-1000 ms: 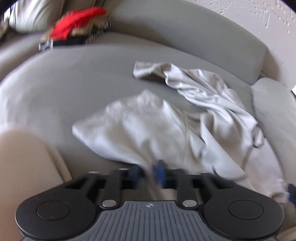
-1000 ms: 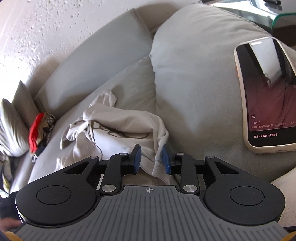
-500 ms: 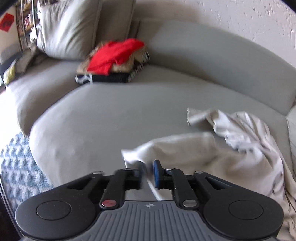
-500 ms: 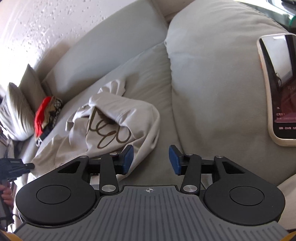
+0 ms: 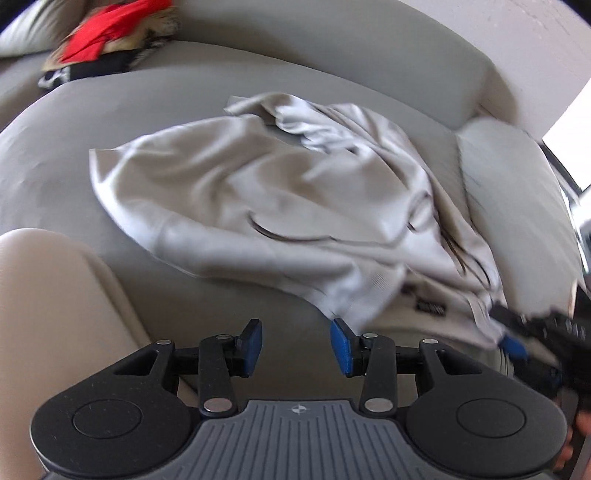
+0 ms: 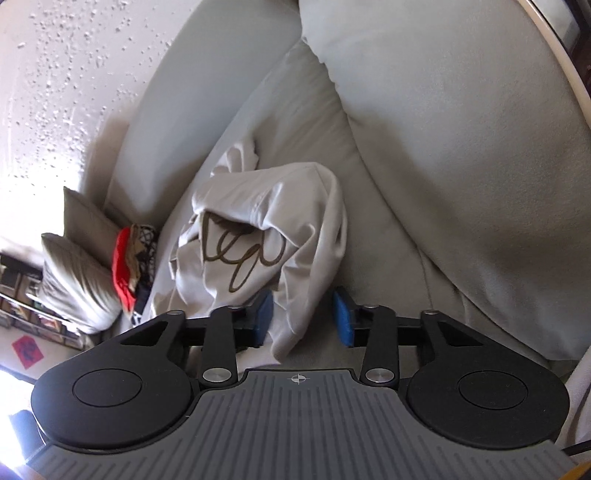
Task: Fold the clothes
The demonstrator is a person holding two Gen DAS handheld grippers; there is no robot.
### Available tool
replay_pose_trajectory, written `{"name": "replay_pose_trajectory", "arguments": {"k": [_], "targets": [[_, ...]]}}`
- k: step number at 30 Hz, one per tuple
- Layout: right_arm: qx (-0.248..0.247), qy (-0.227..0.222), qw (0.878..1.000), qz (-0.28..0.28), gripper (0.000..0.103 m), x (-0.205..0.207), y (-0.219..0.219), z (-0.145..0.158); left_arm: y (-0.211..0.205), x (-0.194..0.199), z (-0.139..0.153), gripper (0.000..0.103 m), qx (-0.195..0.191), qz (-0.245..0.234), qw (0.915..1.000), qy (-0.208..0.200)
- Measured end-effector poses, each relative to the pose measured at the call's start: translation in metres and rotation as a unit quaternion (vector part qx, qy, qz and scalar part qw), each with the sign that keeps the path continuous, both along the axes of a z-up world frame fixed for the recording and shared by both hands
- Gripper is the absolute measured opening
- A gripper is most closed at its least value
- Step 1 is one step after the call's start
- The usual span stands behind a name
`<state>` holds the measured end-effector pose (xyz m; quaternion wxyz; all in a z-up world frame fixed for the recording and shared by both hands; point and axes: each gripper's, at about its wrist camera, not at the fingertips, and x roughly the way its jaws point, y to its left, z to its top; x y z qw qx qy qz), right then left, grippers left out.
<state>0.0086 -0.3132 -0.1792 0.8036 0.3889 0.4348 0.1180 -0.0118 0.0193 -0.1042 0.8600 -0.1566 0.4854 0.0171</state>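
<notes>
A crumpled off-white shirt (image 5: 280, 199) with a brown script print lies on the grey sofa seat (image 5: 74, 122). My left gripper (image 5: 297, 347) is open and empty, just in front of the shirt's near hem. In the right wrist view the same shirt (image 6: 266, 236) hangs down in a fold between the open fingers of my right gripper (image 6: 303, 317), which are not closed on it. The right gripper also shows in the left wrist view (image 5: 532, 332) at the shirt's right edge.
A pile of red and patterned clothes (image 5: 107, 33) sits at the far left of the sofa, also in the right wrist view (image 6: 133, 266). A grey cushion (image 5: 517, 206) lies right of the shirt. The person's leg (image 5: 48, 332) is at lower left.
My left gripper has let go of the shirt and opened. The shirt has dropped onto the seat. My right gripper stays open and has moved up to the shirt's fold.
</notes>
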Motion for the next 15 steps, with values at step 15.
{"name": "replay_pose_trajectory", "arguments": {"k": [15], "targets": [[0.028,-0.025,0.999,0.007,0.002,-0.022,-0.018,0.030,0.002,-0.012,-0.008,0.041,-0.009,-0.013,0.9998,0.009]]}}
